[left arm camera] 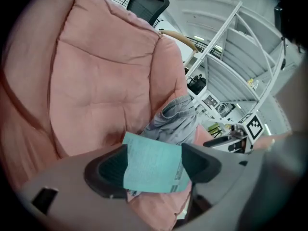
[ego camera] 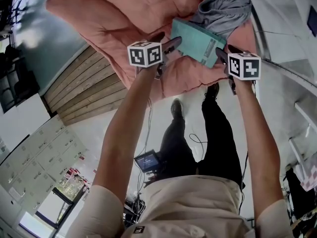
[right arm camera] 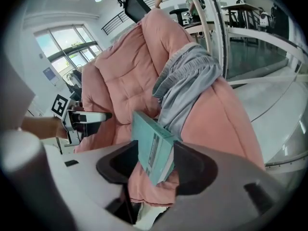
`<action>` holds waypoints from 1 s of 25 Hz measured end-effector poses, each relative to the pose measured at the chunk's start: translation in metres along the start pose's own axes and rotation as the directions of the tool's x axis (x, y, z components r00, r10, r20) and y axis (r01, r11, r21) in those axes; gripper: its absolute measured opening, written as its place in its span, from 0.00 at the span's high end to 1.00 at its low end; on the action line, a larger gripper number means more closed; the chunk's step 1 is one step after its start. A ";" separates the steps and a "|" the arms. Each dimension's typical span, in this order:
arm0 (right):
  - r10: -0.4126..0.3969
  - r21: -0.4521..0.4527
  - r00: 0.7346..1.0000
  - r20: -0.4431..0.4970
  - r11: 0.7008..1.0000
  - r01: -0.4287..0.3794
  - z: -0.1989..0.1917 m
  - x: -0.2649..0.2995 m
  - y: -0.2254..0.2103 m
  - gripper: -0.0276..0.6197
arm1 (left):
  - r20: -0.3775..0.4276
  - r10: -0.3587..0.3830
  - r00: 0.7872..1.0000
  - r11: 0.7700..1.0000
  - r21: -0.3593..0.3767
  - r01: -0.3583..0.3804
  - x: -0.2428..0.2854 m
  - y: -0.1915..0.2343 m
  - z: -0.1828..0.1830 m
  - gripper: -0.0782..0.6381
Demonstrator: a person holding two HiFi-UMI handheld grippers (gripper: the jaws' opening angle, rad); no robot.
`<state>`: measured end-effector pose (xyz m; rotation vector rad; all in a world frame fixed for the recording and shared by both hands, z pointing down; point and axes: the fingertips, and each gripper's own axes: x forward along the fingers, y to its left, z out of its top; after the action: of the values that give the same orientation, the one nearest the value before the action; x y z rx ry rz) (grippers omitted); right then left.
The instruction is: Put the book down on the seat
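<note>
A teal book [ego camera: 198, 41] hangs just above the pink padded seat [ego camera: 124, 19], held from both ends. My left gripper [ego camera: 173, 44] is shut on its left edge; in the left gripper view the book [left arm camera: 153, 170] fills the gap between the two pads. My right gripper [ego camera: 221, 56] is shut on the right end, and the right gripper view shows the book [right arm camera: 153, 150] edge-on, tilted, squeezed between the pads. Each gripper shows in the other's view: the right gripper [left arm camera: 240, 134] and the left gripper [right arm camera: 91, 115].
A grey garment [ego camera: 225, 9] lies crumpled on the seat just beyond the book, draped over the cushion's side [right arm camera: 187, 81]. A white metal rack [left arm camera: 240, 66] stands to the right of the chair. The person's legs and shoes [ego camera: 198, 128] stand on the pale floor in front of it.
</note>
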<state>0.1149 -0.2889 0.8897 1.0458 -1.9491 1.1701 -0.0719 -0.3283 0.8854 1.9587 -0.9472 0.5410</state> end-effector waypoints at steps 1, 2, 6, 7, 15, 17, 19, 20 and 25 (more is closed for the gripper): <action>0.003 0.004 1.000 0.013 1.000 -0.003 0.003 -0.007 0.002 0.63 | 0.015 -0.002 1.000 1.000 0.006 0.002 -0.006 -0.006 0.006 0.43; 0.005 0.008 1.000 0.026 1.000 -0.006 0.006 -0.015 0.004 0.66 | 0.032 0.001 0.999 1.000 0.015 -0.001 -0.014 -0.013 0.013 0.43; 0.028 0.022 0.996 0.085 0.999 -0.030 0.017 -0.048 0.017 0.81 | 0.103 -0.011 0.995 0.999 0.043 0.006 -0.043 -0.041 0.036 0.43; 0.035 0.024 0.994 0.099 0.999 -0.038 0.020 -0.056 0.021 0.86 | 0.117 -0.023 0.993 0.999 0.049 0.017 -0.050 -0.049 0.041 0.43; 0.099 0.009 0.970 0.221 0.995 -0.103 0.051 -0.139 0.077 0.98 | 0.271 -0.147 0.951 0.985 0.124 0.117 -0.145 -0.125 0.093 0.65; 0.109 -0.006 0.962 0.249 0.994 -0.111 0.060 -0.158 0.089 0.98 | 0.309 -0.187 0.933 0.978 0.148 0.147 -0.171 -0.143 0.108 0.72; 0.118 -0.030 0.954 0.276 0.993 -0.114 0.069 -0.179 0.100 0.98 | 0.339 -0.225 0.913 0.968 0.182 0.171 -0.197 -0.164 0.120 0.78; 0.123 -0.043 0.950 0.289 0.992 -0.115 0.072 -0.191 0.106 0.98 | 0.351 -0.243 0.904 0.963 0.201 0.180 -0.210 -0.175 0.124 0.80; 0.151 -0.114 0.918 0.367 0.987 -0.117 0.091 -0.260 0.144 0.98 | 0.382 -0.325 0.865 0.925 0.318 0.207 -0.280 -0.231 0.144 0.84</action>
<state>0.1068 -0.2496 0.5808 1.1695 -2.3808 0.9950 -0.0611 -0.2596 0.5014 2.4728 -0.8692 0.0701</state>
